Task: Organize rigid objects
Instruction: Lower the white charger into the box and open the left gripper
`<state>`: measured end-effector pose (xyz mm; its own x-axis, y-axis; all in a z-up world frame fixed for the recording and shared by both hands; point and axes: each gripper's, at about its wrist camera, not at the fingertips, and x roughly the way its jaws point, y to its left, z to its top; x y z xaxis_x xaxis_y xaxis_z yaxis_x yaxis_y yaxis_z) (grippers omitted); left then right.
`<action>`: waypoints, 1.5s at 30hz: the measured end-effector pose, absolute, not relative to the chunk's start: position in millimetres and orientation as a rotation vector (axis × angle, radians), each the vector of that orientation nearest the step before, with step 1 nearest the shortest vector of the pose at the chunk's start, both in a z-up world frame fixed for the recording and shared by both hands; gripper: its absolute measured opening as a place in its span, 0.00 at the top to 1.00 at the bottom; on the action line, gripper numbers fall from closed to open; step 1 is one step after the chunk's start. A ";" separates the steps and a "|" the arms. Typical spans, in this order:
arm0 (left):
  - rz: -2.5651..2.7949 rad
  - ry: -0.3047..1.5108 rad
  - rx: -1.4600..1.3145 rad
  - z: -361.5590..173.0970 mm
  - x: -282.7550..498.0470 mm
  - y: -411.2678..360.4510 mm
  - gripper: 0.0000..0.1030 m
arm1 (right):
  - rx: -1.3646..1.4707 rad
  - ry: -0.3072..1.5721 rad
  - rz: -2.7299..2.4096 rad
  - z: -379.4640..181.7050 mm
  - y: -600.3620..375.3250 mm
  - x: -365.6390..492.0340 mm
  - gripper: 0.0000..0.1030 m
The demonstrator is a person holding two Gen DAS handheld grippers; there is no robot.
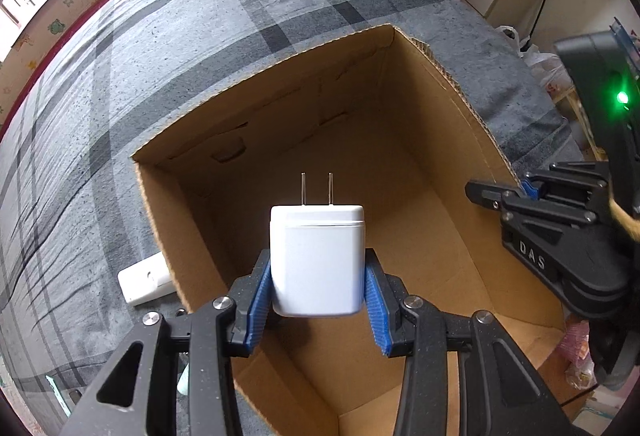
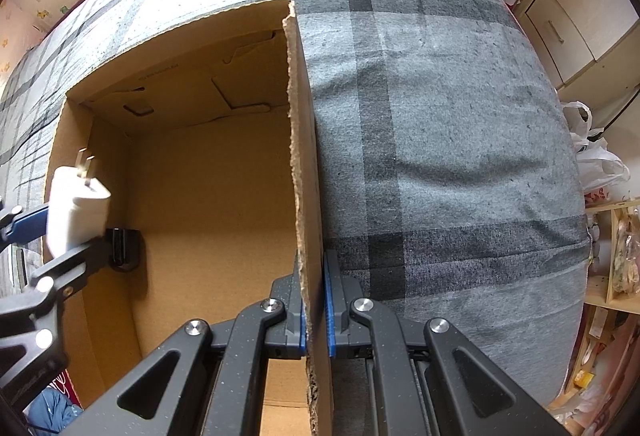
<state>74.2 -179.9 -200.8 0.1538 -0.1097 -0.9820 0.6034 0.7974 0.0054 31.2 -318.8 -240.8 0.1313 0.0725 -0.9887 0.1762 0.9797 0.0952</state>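
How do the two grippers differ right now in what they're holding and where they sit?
The left gripper is shut on the white charger, prongs pointing away, held over the open cardboard box. The right gripper is shut on the box's side wall, one finger inside, one outside over the plaid bedsheet. Both have blue pads and black frames.

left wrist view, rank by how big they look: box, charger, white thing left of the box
1. Box: largest by far.
2. Charger: but it sits in the left gripper close to the camera, so it looks enlarged.
3. White thing: smallest, though partly hidden behind the box wall.
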 end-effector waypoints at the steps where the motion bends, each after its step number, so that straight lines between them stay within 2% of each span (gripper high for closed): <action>1: -0.537 1.326 0.456 -202.9 76.1 -182.0 0.55 | 0.209 1.440 -0.076 -241.1 -319.1 31.1 0.94; 29: -0.501 1.394 0.505 -279.8 112.1 -217.3 0.55 | 0.218 1.441 -0.067 -240.8 -321.2 29.6 0.94; 45: -0.480 1.393 0.532 -279.8 108.3 -224.8 0.55 | 0.215 1.439 -0.064 -241.0 -321.1 30.4 0.94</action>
<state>108.3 -224.8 -279.8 0.1195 -0.0059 -0.9928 0.6067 0.7920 0.0683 30.4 -321.1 -241.0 0.1332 0.0852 -0.9874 0.1730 0.9790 0.1078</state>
